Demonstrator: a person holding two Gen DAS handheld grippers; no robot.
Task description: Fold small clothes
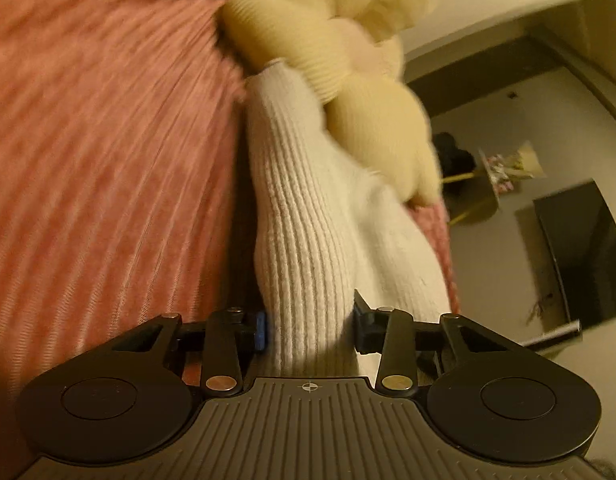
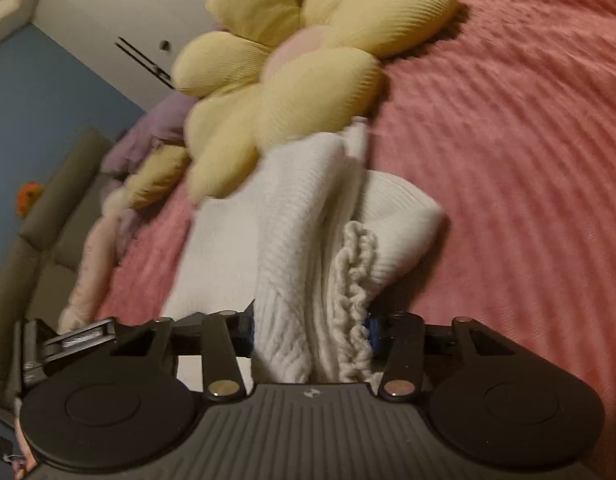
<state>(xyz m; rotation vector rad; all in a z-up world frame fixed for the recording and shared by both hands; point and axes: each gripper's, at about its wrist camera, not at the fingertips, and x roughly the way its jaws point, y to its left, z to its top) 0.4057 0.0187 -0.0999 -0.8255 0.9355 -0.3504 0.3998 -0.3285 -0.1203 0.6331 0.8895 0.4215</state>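
Overhead, a pink ribbed bedspread (image 2: pixel 507 128) covered the bed. Both left gripper (image 1: pixel 309 330) and right gripper (image 2: pixel 309 330) fingers clamped the white ribbed-knit garment (image 2: pixel 304 216); a yellow flower cushion (image 2: pixel 292 68) lay at 12 o'clock.

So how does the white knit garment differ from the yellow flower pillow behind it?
The white knit garment is limp, bunched and off-white; the yellow flower pillow is puffy, pale yellow with a pinkish centre, and keeps its petal shape. The garment is clamped in both the left hand-held gripper and the right hand-held gripper; the pillow rests ungripped on the pink bedspread. Both have a ribbed fabric surface.
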